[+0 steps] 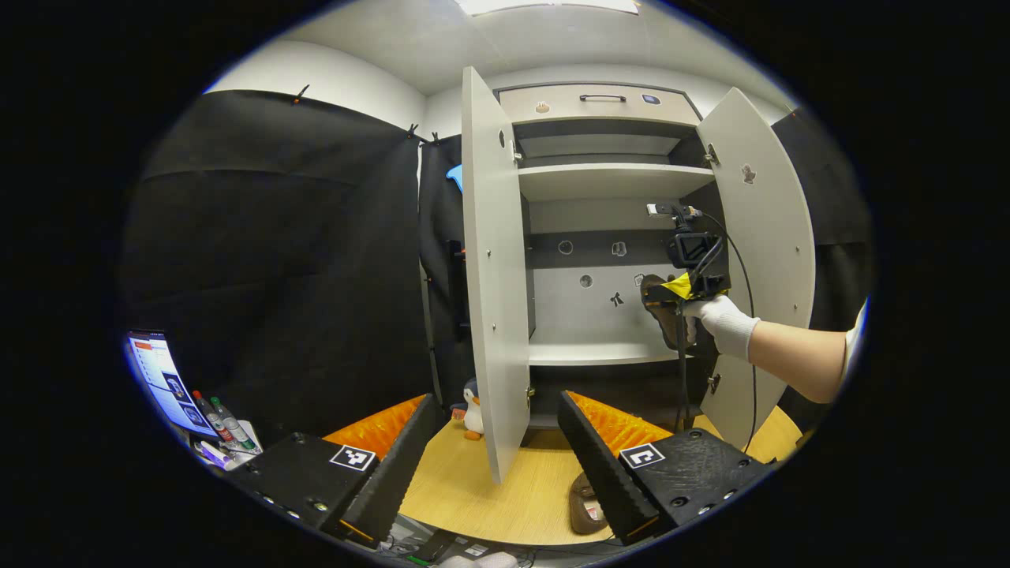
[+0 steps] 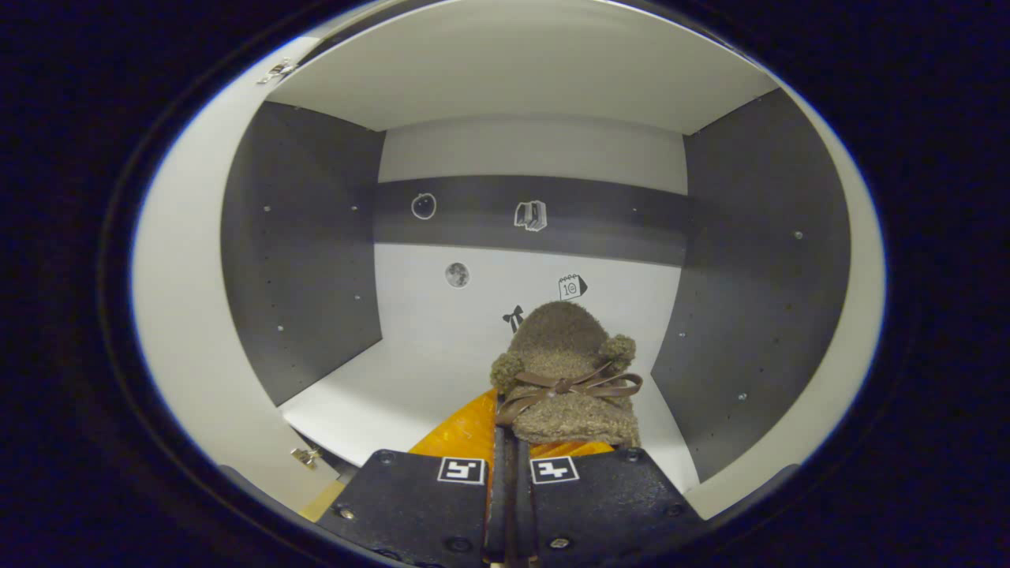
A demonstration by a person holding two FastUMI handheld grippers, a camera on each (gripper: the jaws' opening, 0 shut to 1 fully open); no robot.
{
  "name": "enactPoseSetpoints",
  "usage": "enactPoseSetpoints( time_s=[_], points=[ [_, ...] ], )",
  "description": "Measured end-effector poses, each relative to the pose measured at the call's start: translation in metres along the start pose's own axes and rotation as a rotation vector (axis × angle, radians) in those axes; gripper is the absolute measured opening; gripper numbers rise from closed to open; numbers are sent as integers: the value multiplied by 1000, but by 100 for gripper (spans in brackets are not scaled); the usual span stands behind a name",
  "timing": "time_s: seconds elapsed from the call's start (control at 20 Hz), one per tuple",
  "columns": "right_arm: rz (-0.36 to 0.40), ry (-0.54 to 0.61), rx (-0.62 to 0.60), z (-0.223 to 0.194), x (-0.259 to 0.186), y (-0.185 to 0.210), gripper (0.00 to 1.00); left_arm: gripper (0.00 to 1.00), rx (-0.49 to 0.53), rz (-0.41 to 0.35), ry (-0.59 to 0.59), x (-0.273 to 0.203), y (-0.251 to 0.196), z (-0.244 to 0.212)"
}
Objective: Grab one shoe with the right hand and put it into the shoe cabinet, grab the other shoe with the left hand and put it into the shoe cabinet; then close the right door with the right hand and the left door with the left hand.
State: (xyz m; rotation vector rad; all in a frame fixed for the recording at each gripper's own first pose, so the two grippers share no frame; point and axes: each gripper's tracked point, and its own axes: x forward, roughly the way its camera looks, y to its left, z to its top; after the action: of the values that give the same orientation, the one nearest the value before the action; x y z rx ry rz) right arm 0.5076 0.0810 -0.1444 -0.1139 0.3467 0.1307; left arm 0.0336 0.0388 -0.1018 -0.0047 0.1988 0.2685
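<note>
A toy penguin (image 1: 473, 408) stands on the wooden floor (image 1: 489, 489) just beside the foot of the left door (image 1: 493, 276), and markers (image 1: 221, 422) and a screen (image 1: 162, 379) sit at the far left edge. Both cabinet doors stand wide open, the right door (image 1: 769, 237) behind the gloved hand (image 1: 722, 319).

There are two shoes. One shoe (image 2: 570, 379), brown and fuzzy with a ribbon bow, is clamped by its heel edge between the nearly closed fingers of the right gripper (image 2: 505, 465), held just above the white shelf (image 2: 410, 379) inside the shoe cabinet (image 1: 607, 181). The other shoe (image 1: 585, 505) lies on the floor below the left gripper (image 1: 493, 465), whose fingers are spread wide apart with nothing between them.

No shoe rests on the cabinet's shelves; its back panel carries small stickers (image 2: 530, 214).
</note>
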Motion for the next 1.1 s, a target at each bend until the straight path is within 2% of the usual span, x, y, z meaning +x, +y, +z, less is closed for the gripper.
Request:
enactPoseSetpoints(
  time_s=[0.3,0.45,0.65,0.7,0.8,0.85,0.9,0.95,1.0,1.05,1.1],
  points=[
    [-21,114,-34,-24,62,-10,8,96,1,34,25,5,0,-3],
    [-4,220,18,-50,81,-9,8,97,-5,41,41,3,0,-8],
    [-6,298,43,-59,86,-9,8,97,-4,48,38,4,2,-7],
    [-10,323,47,-61,85,-8,8,100,-7,48,39,4,2,-6],
    [-26,367,62,-67,83,-12,12,96,-12,44,38,2,1,-6],
    [-17,371,72,-66,80,-10,16,96,-13,42,37,2,2,-6],
    [-8,354,78,-61,74,-9,29,96,-13,40,33,2,2,-4],
    [0,325,87,-52,68,-7,37,96,-12,37,29,1,3,-3],
    [-10,300,83,-44,58,-7,56,96,-11,33,28,0,4,-3],
    [-13,271,84,-34,46,-8,60,96,-8,28,26,0,4,-2],
    [-14,254,92,-30,36,-6,75,96,-8,24,24,-1,5,-2]
  ],
)
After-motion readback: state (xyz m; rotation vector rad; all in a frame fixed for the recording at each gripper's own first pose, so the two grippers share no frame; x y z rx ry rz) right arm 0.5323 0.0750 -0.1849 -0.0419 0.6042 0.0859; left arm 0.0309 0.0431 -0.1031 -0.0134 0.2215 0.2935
